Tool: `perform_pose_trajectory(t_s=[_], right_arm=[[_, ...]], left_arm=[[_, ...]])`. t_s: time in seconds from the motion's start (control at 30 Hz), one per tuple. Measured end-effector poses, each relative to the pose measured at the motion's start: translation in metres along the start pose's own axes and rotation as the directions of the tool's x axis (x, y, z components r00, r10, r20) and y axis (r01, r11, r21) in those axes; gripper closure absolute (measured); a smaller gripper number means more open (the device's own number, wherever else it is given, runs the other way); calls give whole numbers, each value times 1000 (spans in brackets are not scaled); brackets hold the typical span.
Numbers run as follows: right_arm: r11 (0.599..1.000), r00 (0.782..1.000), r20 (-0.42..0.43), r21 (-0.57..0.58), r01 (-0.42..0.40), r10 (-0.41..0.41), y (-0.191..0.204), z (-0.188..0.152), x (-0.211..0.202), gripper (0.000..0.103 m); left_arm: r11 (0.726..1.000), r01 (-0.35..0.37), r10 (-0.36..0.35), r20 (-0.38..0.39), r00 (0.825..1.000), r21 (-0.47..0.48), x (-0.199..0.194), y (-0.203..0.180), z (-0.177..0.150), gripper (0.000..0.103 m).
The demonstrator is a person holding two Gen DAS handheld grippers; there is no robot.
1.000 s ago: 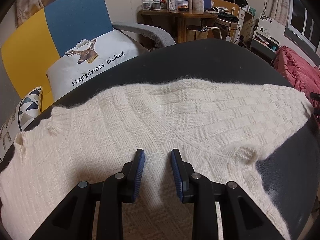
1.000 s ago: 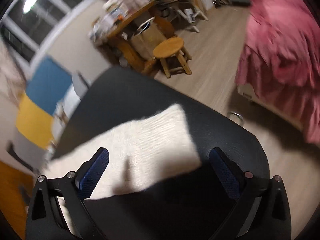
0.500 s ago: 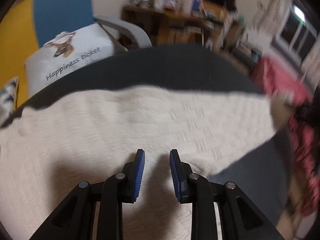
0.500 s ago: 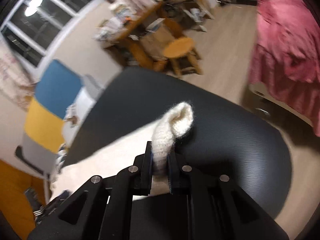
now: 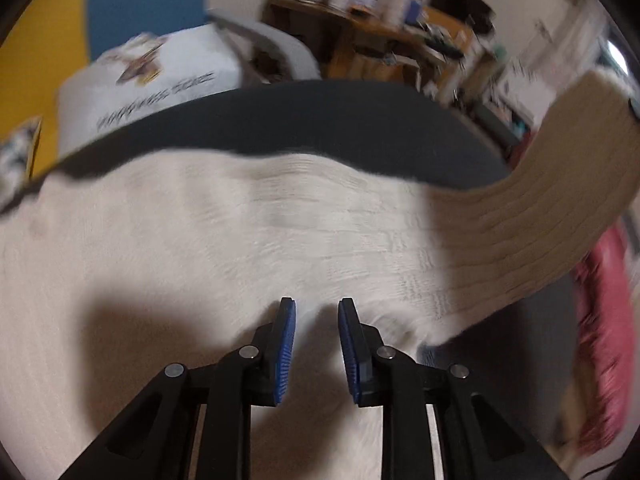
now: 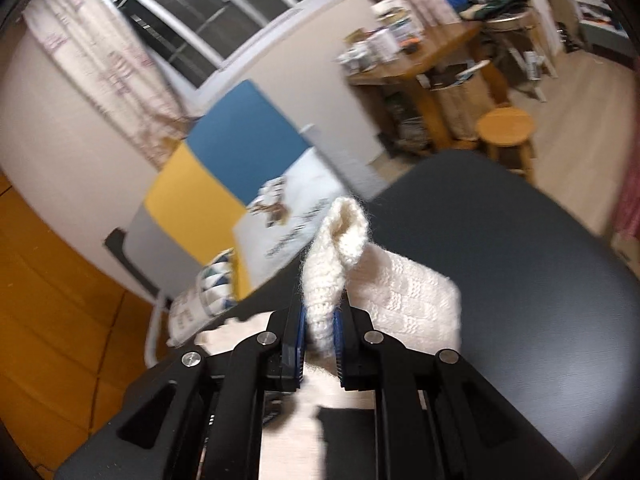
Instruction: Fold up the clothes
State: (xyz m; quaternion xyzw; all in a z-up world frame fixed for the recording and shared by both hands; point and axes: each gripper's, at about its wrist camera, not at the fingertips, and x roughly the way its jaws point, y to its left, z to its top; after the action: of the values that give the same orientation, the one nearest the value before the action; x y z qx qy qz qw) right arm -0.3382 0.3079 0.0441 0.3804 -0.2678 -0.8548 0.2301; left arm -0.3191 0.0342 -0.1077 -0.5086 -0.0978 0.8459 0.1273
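From the left wrist view, the cream knitted sweater [image 5: 224,240] lies spread over the dark rounded worktop [image 5: 320,120], and the left tool [image 5: 316,344] hangs just over the knit with its jaws narrowly parted; they have just been closing a little, and though wool shows through the gap, I cannot tell that the pads press anything. At the right of this view one sleeve [image 5: 552,200] arcs up off the worktop into the air. From the right wrist view, the right tool [image 6: 320,332] is clamped tight on the sleeve's cuff [image 6: 340,248], which stands up between the blue pads in a soft loop while the rest trails down to the sweater's body. Behind are a yellow and blue chair [image 6: 224,160] with a printed cushion [image 6: 296,208], and a wooden stool [image 6: 506,128]. The knit looks thick, light and floppy, likely to stretch and sag, so the ribbed cuff and hem seem the firmest places to take hold.
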Motion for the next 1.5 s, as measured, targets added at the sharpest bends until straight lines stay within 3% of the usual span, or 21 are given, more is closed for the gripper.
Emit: perform_pose_trajectory(t_s=[0.17,0.37,0.5,0.57,0.67,0.77,0.83,0.93,1.03,1.1,1.27,1.33,1.37,1.5], right_arm=[[993,994,-73,-77,-91,86,74,-9,40,90],[987,971,-229,-124,-104,74,131,-57,123,90],[985,935,-354,-158,-69,9,144,-105,180,90],[982,909,-415,-181,-53,-28,145,-130,202,90],[989,870,-493,-130,-66,-7,133,-152,221,83],[994,886,-455,-25,-110,87,111,-151,204,71],[986,899,-407,43,-160,163,99,-147,188,47],[969,907,-343,65,-238,246,82,-153,141,40],[967,905,-344,50,-250,252,67,-180,107,37],[975,910,-353,42,-216,217,50,-206,88,37],[975,913,-345,120,-185,216,11,-252,57,37],[974,914,-341,133,-183,219,8,-261,55,37],[977,918,-340,124,-171,204,8,-262,55,37],[997,952,-295,1,-79,76,17,-254,52,37]], left_arm=[[984,101,-93,59,994,-149,-50,71,-17,80],[950,187,-173,78,982,-252,-78,128,-33,82],[916,262,-243,99,965,-304,-81,138,-35,81],[884,318,-300,107,948,-341,-77,142,-33,78],[845,364,-346,117,931,-392,-68,145,-28,76],[825,374,-363,111,925,-423,-58,148,-25,76],[819,381,-373,107,922,-428,-54,147,-25,76],[792,412,-405,117,907,-450,-48,148,-28,75],[763,428,-422,129,898,-484,-41,149,-35,74],[777,394,-397,105,912,-491,-35,145,-38,74],[805,351,-380,39,924,-479,-23,125,-45,74],[826,303,-330,28,943,-476,-24,121,-43,95],[836,279,-304,25,952,-473,-26,118,-41,98],[859,347,-317,142,938,-376,-75,78,-2,97]])
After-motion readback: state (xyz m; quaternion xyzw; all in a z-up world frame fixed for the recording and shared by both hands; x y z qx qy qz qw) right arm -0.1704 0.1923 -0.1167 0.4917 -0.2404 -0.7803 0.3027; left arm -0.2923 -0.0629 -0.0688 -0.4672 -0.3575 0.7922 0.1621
